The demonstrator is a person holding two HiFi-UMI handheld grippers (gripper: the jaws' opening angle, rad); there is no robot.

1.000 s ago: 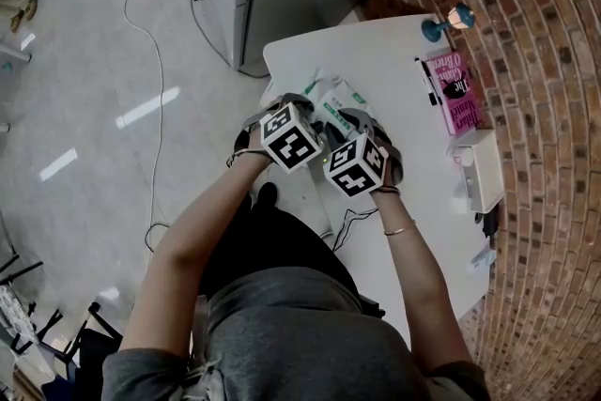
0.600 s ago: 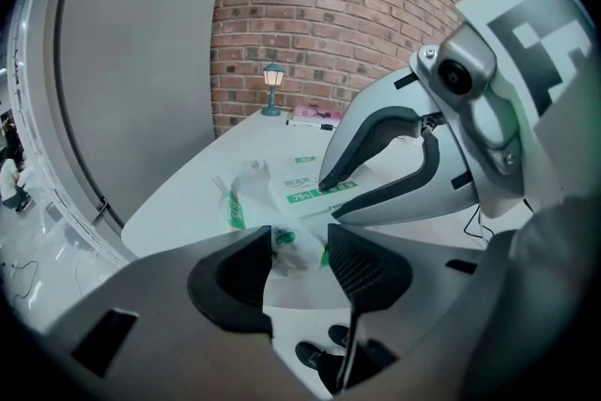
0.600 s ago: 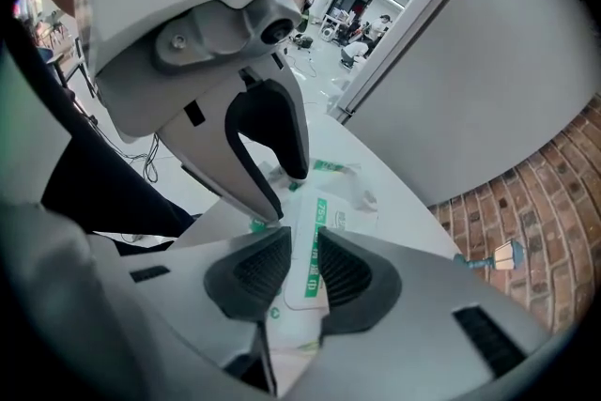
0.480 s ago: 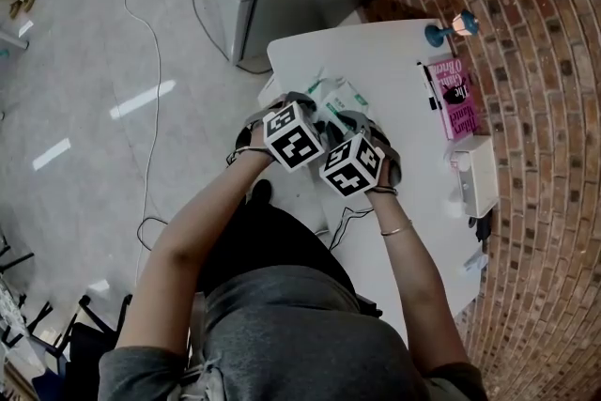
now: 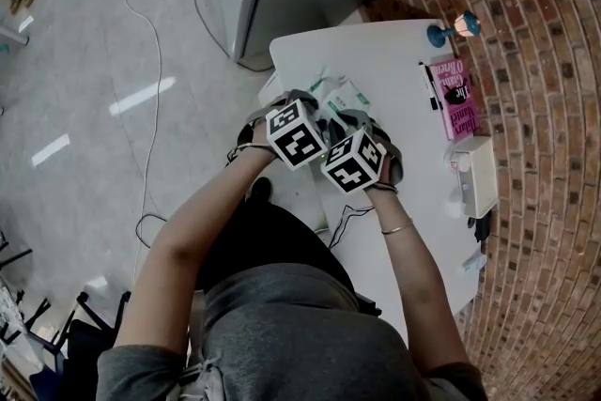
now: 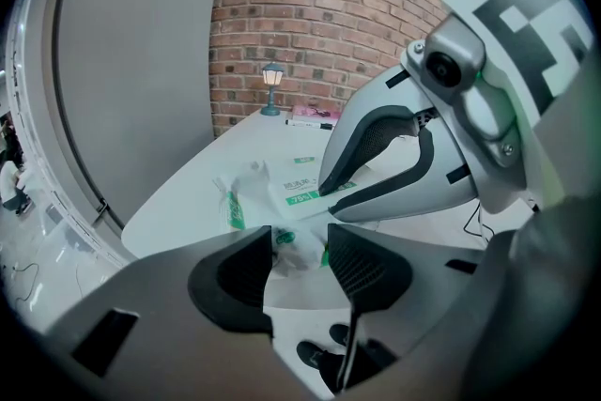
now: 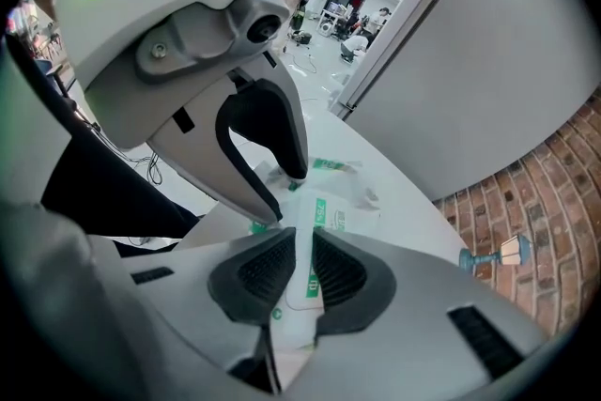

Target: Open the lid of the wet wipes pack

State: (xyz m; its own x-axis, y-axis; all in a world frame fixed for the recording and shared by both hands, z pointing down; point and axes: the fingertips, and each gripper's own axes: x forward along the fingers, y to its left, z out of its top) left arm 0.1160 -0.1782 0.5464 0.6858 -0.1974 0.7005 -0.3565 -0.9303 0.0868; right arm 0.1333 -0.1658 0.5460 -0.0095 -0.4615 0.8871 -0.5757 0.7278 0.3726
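Both forearms reach forward from the body and meet over the near left edge of the white surface (image 5: pixel 399 61), wrists side by side and marker cubes almost touching. The wet wipes pack (image 5: pixel 346 95) lies on that edge just ahead of the hands, well apart from the pink book (image 5: pixel 457 97) and the small lamp (image 5: pixel 453 26) by the brick wall (image 5: pixel 535 61).

The left hand-held gripper (image 6: pixel 299 235) points down at the pack's near end and pinches the crumpled end (image 6: pixel 291 253), which fills the gap between its pads.

The right hand-held gripper (image 7: pixel 302 238) comes down from above beside it. Its jaws are closing on a thin flap (image 7: pixel 299 291) of the pack, which stands upright between the pads and takes up the whole narrow gap. A bracelet (image 5: pixel 399 227) sits on the right wrist.
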